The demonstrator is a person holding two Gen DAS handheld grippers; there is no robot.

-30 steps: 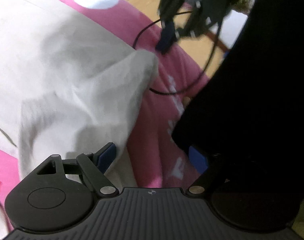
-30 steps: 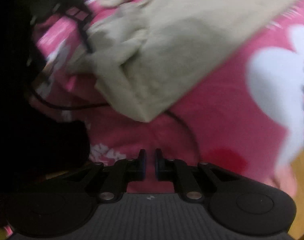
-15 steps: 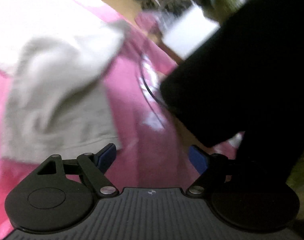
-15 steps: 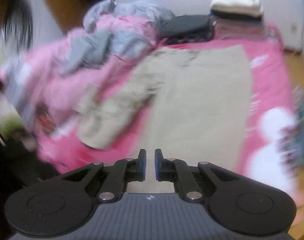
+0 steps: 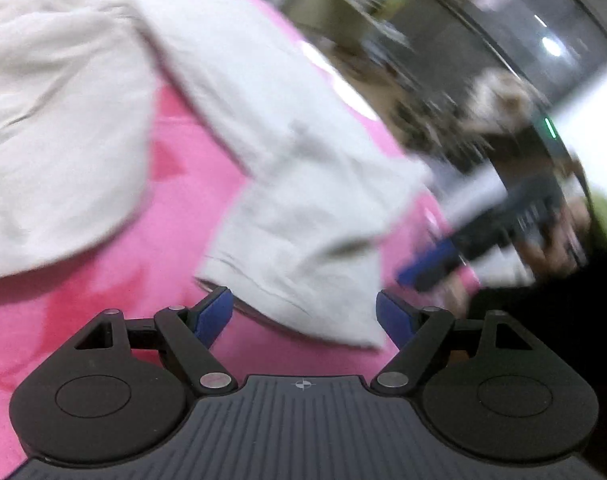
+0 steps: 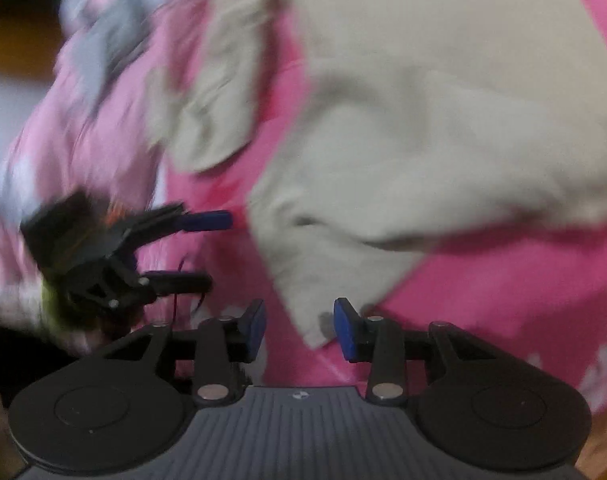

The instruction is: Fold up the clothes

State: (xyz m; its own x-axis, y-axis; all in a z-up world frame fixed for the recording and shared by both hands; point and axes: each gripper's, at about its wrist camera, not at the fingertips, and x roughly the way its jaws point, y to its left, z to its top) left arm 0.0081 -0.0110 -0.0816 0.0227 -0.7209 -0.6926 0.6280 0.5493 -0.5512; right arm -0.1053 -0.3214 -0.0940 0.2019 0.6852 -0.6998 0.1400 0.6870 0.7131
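Left wrist cam: you're holding the left gripper point(image 5: 304, 314) w/ its blue pads spread wide, nothing between them but the hem of the beige garment point(image 5: 303, 200), which is lying just ahead on the pink bedspread point(image 5: 143, 272). That hem is sitting btwn the fingers but not pinched. The right gripper point(image 5: 435, 264) is showing blurred at the right edge, approx level w/ the garment's corner.

Right wrist cam: the right gripper point(image 6: 300, 326) is also standing apart, a medium gap, and the garment's point(image 6: 423, 120) lower corner is poking down into that gap, not clamped. The left gripper point(image 6: 207, 248) is showing at left, fingers parted, just beside the garment's edge, over the bedspread point(image 6: 503, 288). A grey-and-pink pile of clothes point(image 6: 103, 40) is lying blurred at top left.
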